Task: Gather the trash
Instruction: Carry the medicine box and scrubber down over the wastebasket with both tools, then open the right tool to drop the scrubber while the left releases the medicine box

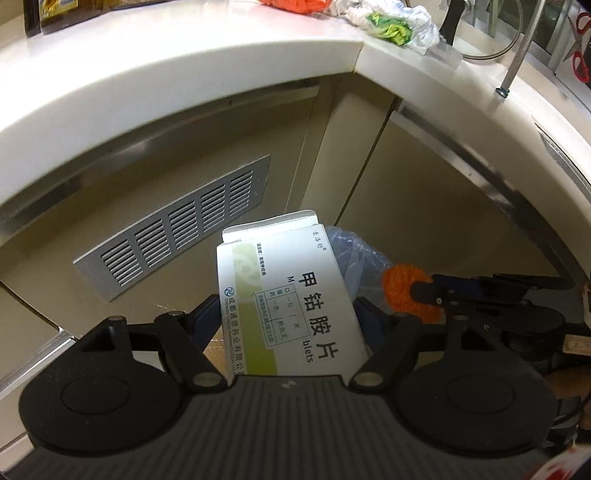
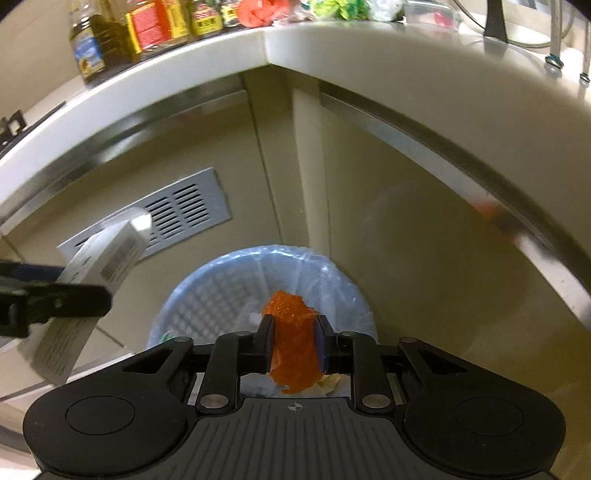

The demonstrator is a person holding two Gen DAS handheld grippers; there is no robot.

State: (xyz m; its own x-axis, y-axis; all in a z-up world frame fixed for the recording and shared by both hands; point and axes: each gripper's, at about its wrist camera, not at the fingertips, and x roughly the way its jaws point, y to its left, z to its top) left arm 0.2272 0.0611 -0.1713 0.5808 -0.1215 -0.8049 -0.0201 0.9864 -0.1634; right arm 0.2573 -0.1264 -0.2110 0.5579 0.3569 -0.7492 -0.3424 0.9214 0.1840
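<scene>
My left gripper (image 1: 286, 314) is shut on a white medicine box (image 1: 284, 288) with green stripe and Chinese print, held below the counter edge. The box also shows in the right wrist view (image 2: 99, 266), left of the bin. My right gripper (image 2: 293, 338) is shut on a crumpled orange net wrapper (image 2: 293, 343), held right above a round bin (image 2: 207, 295) lined with a pale blue bag. In the left wrist view the right gripper (image 1: 424, 291) and the orange wrapper (image 1: 400, 291) sit to the right of the box, over the blue bag (image 1: 354, 254).
A white L-shaped counter (image 1: 184, 74) curves overhead, carrying more trash: an orange piece (image 1: 295, 4), white and green wrappers (image 1: 391, 22). Bottles (image 2: 147, 29) stand on the counter. Beige cabinet doors with a grey vent grille (image 1: 177, 232) rise behind the bin.
</scene>
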